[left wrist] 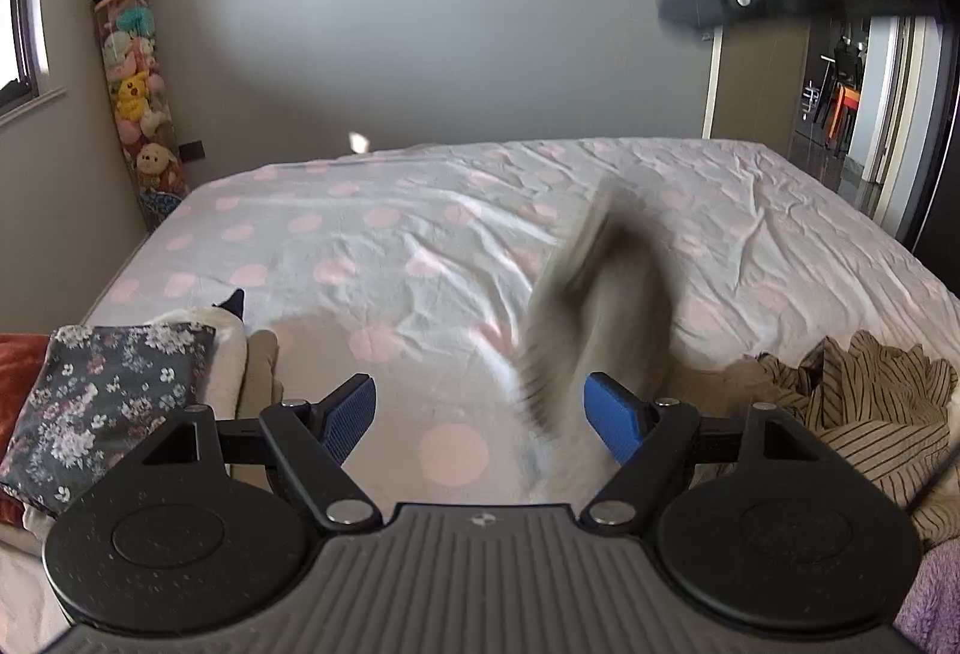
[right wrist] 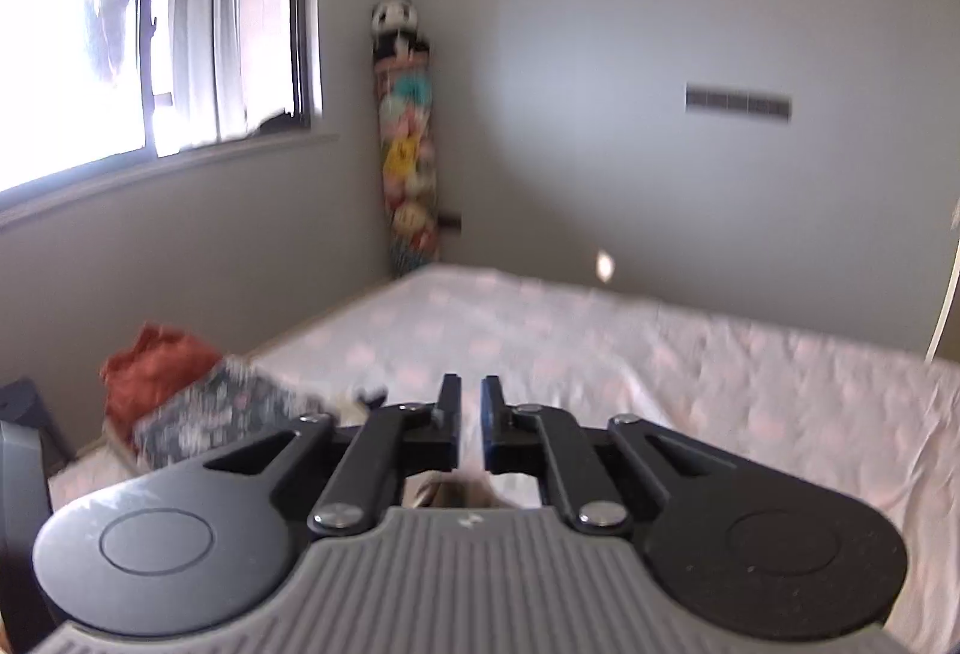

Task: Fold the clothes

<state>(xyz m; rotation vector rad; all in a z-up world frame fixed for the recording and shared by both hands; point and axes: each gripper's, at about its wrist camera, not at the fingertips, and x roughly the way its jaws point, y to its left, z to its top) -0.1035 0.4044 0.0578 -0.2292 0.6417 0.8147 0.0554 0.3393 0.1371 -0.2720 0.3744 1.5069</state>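
A grey-brown striped garment [left wrist: 606, 294] shows as a motion-blurred streak over the bed [left wrist: 390, 246], just beyond my left gripper's right fingertip; neither gripper touches it. My left gripper [left wrist: 483, 408] is wide open, its blue pads [left wrist: 351, 414] bare, low over the pink-dotted sheet. My right gripper [left wrist: 690, 9] is a blurred dark shape high at the top right, apart from the garment. In the right wrist view the right gripper [right wrist: 471, 396] has its jaws a narrow gap apart with nothing between them, pointing over the bed [right wrist: 660, 354].
A folded stack with a dark floral cloth [left wrist: 102, 402] on top lies at the left, with a red cloth [right wrist: 156, 360] beside it. A crumpled brown striped shirt [left wrist: 864, 414] and a purple cloth [left wrist: 936, 594] lie at the right. A tube of plush toys [left wrist: 138, 72] stands in the corner; a doorway [left wrist: 852, 84] is far right.
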